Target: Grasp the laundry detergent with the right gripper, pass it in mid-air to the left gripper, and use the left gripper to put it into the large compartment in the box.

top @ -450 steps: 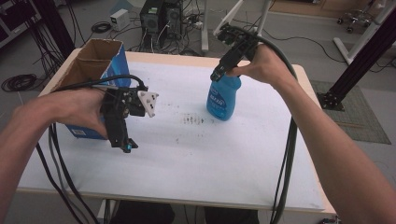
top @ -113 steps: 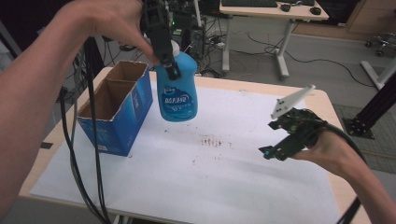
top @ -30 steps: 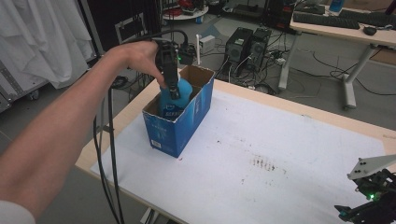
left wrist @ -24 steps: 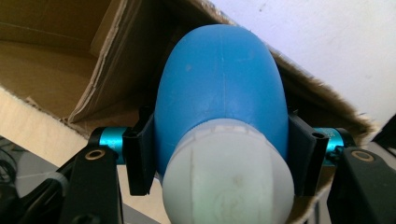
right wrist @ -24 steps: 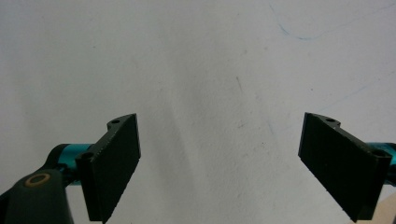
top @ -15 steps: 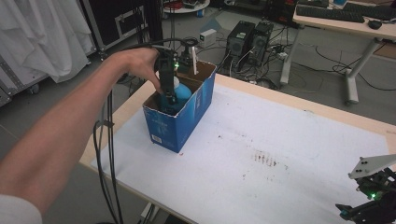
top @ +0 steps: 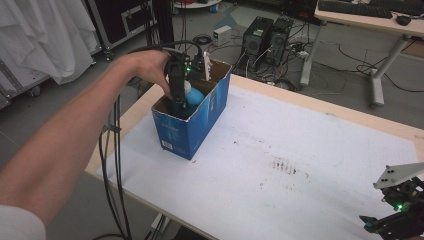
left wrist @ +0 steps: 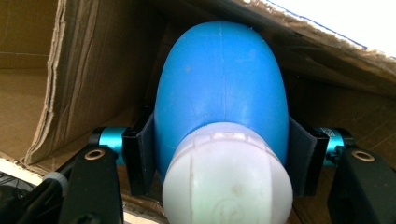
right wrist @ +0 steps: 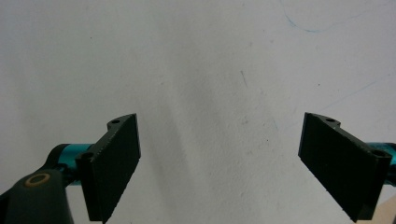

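Observation:
A blue bottle point(top: 193, 95) with a white cap point(left wrist: 227, 179) sits low inside the open blue cardboard box point(top: 202, 120) at the table's far left. My left gripper point(top: 178, 102) reaches down into the box and is shut on the bottle's neck; in the left gripper view the bottle point(left wrist: 219, 88) fills the space between both pads against the brown inner wall. My right gripper point(top: 387, 220) hovers at the table's near right corner, open over bare white surface point(right wrist: 201, 70), nothing between its jaws.
The white table top point(top: 300, 150) has a patch of dark reddish specks point(top: 285, 165) near its middle. Cables hang down beside the table's left edge point(top: 115, 165). Computer towers point(top: 265, 35) and another desk point(top: 370, 15) stand on the floor beyond.
My left gripper carried the bottle from above the table to the box and has lowered it inside; over the last second it sank deeper. The right gripper stayed low at the right.

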The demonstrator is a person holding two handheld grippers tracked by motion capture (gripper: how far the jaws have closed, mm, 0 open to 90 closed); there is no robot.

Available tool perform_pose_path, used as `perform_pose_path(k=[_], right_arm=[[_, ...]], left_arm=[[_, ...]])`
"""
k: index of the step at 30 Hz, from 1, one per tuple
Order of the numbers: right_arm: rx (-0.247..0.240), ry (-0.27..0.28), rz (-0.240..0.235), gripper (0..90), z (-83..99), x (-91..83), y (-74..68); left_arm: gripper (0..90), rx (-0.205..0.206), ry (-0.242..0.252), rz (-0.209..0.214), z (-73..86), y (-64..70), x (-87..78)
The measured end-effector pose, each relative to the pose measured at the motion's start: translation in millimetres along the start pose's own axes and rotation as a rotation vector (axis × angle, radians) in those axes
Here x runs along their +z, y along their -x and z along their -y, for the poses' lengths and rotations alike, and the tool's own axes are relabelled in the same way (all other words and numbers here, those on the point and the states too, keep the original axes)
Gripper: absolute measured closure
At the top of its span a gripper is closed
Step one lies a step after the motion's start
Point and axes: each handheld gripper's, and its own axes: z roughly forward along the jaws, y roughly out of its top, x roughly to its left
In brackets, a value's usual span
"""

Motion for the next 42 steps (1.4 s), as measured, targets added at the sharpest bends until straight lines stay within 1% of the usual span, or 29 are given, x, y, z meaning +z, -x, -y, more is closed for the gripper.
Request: perform_pose_path(k=[3, 8, 15, 18, 22, 24, 29, 31, 36, 38, 40, 42], right_arm=[[-0.003, 0.000, 0.000, 12.4, -0.5, 0.0, 0.2], [0.002, 0.001, 0.001, 12.4, 0.9, -0.5, 0.1], [0.003, 0.004, 0.002, 12.4, 1.7, -0.4, -1.2], [0.004, 0.006, 0.002, 12.4, 1.4, -0.5, -1.1], [0.001, 0.003, 0.001, 12.4, 1.3, -0.8, -1.4], [0.004, 0.001, 0.000, 12.4, 1.5, -0.5, -1.8], [0.003, -0.001, -0.001, 12.4, 2.1, -0.7, -3.0], [0.004, -0.002, 0.000, 12.4, 2.2, -0.8, -2.8], [0.002, -0.002, 0.001, 12.4, 2.4, -0.9, -3.1], [0.004, 0.001, 0.000, 12.4, 2.8, -0.9, -3.3], [0.005, 0.000, -0.001, 12.4, 3.3, -1.1, -3.7], [0.006, -0.001, -0.001, 12.4, 3.7, -1.0, -3.9]], left_arm=[[37.9, -0.006, -0.003, 0.004, -1.0, -1.1, 0.5], [37.8, -0.030, -0.004, 0.006, -3.4, -1.8, 1.6], [37.6, -0.030, -0.015, 0.002, -3.2, -0.7, 1.1], [37.5, -0.036, -0.020, 0.003, -3.5, 0.0, 0.8], [37.1, -0.042, -0.015, 0.008, -3.3, -0.4, 0.5], [36.4, -0.055, -0.006, 0.015, -2.9, -0.8, 1.0], [34.4, -0.058, -0.002, 0.029, -2.7, -1.7, 0.9], [34.1, -0.054, -0.005, 0.027, -2.6, -2.3, 0.4], [32.1, -0.061, -0.003, 0.011, -1.8, -4.4, -1.1], [31.9, -0.064, -0.002, 0.014, -1.7, -5.2, -2.5], [31.1, -0.068, 0.001, 0.000, -1.8, -6.1, -4.6], [30.7, -0.070, 0.003, -0.004, -2.3, -7.5, -7.7]])
